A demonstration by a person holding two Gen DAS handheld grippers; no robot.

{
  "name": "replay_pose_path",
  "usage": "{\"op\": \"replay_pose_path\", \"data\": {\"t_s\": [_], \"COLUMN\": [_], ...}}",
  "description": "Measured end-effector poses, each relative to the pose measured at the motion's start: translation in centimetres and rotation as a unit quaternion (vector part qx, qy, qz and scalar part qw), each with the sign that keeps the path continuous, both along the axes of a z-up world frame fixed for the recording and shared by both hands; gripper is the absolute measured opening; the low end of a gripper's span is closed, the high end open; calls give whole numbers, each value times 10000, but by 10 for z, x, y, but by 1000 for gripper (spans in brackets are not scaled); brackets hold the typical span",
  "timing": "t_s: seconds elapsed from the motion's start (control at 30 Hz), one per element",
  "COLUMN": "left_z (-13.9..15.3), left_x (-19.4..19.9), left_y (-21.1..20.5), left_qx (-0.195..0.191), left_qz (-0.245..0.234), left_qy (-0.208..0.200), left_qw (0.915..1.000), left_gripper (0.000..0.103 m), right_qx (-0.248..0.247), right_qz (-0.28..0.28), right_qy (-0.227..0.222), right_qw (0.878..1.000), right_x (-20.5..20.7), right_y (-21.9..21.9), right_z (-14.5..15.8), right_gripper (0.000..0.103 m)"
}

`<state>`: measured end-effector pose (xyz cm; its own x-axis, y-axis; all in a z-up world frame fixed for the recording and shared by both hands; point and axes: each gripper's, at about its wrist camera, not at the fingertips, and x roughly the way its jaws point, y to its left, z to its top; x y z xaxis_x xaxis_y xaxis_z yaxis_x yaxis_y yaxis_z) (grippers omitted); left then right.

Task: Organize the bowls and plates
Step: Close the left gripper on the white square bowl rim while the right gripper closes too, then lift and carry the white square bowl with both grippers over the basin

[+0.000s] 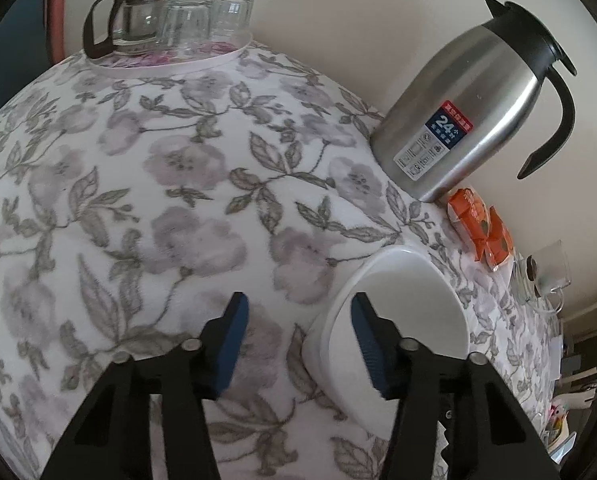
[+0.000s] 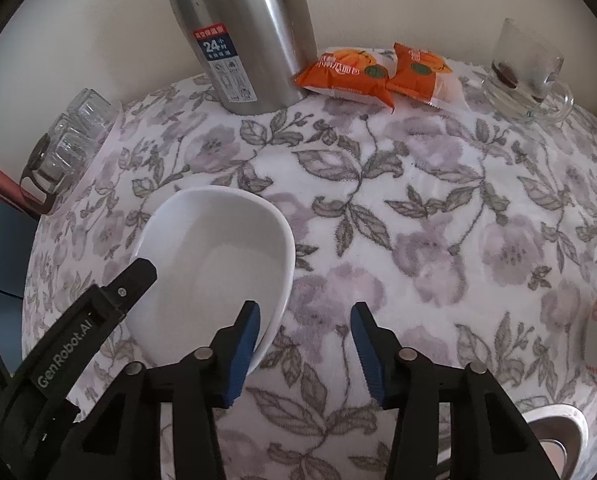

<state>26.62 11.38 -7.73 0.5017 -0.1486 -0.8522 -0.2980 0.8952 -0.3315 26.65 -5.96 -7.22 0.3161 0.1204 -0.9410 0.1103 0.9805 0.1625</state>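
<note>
A white bowl (image 1: 410, 312) sits on the floral tablecloth. In the left wrist view my left gripper (image 1: 298, 336) is open, with its right finger over the bowl's inside and its left finger outside the rim. In the right wrist view the same bowl (image 2: 218, 248) lies left of centre, and the left gripper's black finger (image 2: 134, 280) reaches over its near-left rim. My right gripper (image 2: 304, 340) is open and empty just right of the bowl, its left pad close to the rim. A metal dish (image 2: 558, 436) shows at the bottom right edge.
A steel thermos jug (image 1: 470, 108) stands at the back by the wall, also in the right wrist view (image 2: 238, 28). Orange snack packets (image 2: 378, 72) and a glass cup (image 2: 526, 76) lie beside it. A tray with upturned glasses and a glass pot (image 1: 170, 24) is far left.
</note>
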Motion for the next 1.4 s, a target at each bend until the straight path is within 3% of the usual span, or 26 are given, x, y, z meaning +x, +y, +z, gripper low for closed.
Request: {"op": "replay_pose_path", "data": {"t_s": [0.37,0.5,1.0,1.23,1.4], "left_z": [-11,-6,3,31,56], "left_x": [9,7,-1,-15,-29], "left_y": [-6,-5,-5,-16,-19], "left_qx": [-402,-449,-518,-291,-407], "left_qz": [-299,-340,-406,-536,-652], "left_qy": [-69,-133,-70,-203,-401], "left_qw": [9987,9983,9978,9979,9962], "left_gripper": [18,18,17,17,17], "right_qx": [105,81,38,55,147], "right_qz": [71,219,229,213,195], "right_qy": [5,-78,-142,-335,-600], "right_qw": [9999,9997,9996,9992,9979], "right_x": [4,5,-5,-20,-34], "right_y": [10,19,14,7,-3], "right_z": [-7,0,17,46,77], "right_gripper": [31,22,17,17,18]}}
